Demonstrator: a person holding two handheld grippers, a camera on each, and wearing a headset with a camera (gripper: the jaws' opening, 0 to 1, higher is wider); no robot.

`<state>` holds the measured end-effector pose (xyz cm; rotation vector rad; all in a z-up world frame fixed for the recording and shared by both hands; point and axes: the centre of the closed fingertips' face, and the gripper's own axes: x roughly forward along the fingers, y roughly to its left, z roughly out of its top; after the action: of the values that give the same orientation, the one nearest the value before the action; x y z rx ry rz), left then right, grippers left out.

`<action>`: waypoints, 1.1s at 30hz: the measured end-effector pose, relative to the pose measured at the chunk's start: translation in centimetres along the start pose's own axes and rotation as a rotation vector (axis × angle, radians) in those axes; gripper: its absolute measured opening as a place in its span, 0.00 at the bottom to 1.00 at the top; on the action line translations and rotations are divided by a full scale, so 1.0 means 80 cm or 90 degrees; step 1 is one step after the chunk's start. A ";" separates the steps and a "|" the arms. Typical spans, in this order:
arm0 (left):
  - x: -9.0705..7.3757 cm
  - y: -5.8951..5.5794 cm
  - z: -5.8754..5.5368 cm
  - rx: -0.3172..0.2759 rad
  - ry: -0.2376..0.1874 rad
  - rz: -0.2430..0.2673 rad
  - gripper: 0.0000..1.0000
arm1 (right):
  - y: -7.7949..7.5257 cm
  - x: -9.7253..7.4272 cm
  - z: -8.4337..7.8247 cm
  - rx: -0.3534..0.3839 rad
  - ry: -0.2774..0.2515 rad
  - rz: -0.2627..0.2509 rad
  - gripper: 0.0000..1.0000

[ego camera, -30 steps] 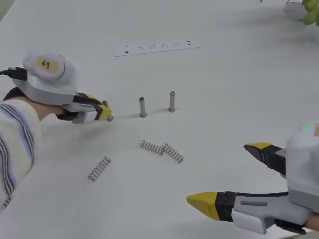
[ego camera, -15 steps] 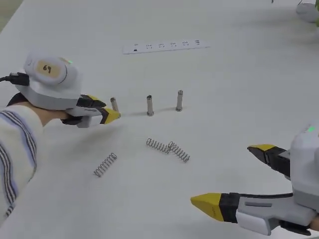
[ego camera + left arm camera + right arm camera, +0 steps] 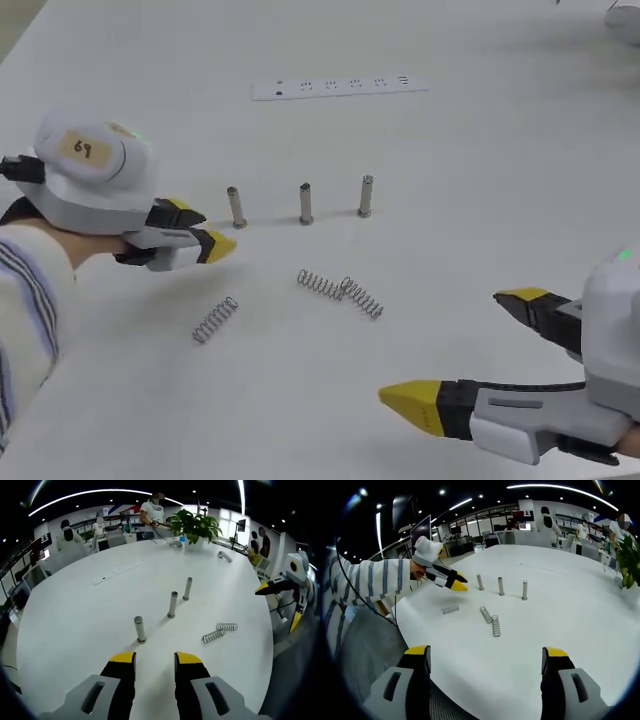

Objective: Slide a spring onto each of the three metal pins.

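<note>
White bench (image 3: 480,180), pins all bare, so I'd call this the very start: first spring not picked up yet. Left pin (image 3: 237,207), middle pin (image 3: 306,203) and right pin (image 3: 366,196) stand upright in a row near the middle of the head view. A lone spring (image 3: 215,320) lies flat at about 7 o'clock from the left pin. A pair of springs (image 3: 342,290) lies at 6 o'clock from the middle pin, and they seem to touch at one end.

My left hand-held gripper (image 3: 205,228) sits at 9 o'clock from the left pin, near it, jaws a little apart and empty. My right hand-held gripper (image 3: 452,347) is down at 5 o'clock in the head view, jaws wide apart, empty, well apart from the springs.

Next move, I reckon: drop the left one onto the lone spring and pinch it gently. It looks like it'd roll or squash. Then tip it upright and line its bore over a pin top.

The surface is smooth and matte, with a power strip (image 3: 340,88) at 12 o'clock from the pins. The room's an open-plan office with ceiling lights (image 3: 100,492), people at desks, and a potted plant (image 3: 195,525) on the bench's far side.
</note>
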<state>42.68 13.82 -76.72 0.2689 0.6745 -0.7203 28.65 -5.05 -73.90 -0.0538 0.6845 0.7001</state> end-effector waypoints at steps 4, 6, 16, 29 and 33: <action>-0.005 -0.006 -0.009 0.002 0.005 -0.003 0.26 | 0.001 0.001 0.000 0.003 0.000 0.005 0.90; -0.008 -0.009 -0.016 0.008 0.011 -0.002 0.27 | 0.002 0.001 0.004 0.013 -0.012 0.011 0.90; -0.022 -0.026 -0.034 -0.039 0.002 -0.013 0.24 | 0.006 0.006 0.003 0.001 -0.002 0.019 0.90; -0.036 -0.048 -0.060 -0.040 0.012 -0.022 0.23 | 0.006 0.012 0.000 -0.012 0.014 0.024 0.90; -0.038 -0.050 -0.069 -0.041 0.024 -0.012 0.25 | 0.006 0.012 -0.001 -0.017 0.019 0.023 0.90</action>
<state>35.62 14.91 -78.91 0.2187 0.7361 -0.7115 28.83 -4.12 -74.48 -0.0764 0.7065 0.7446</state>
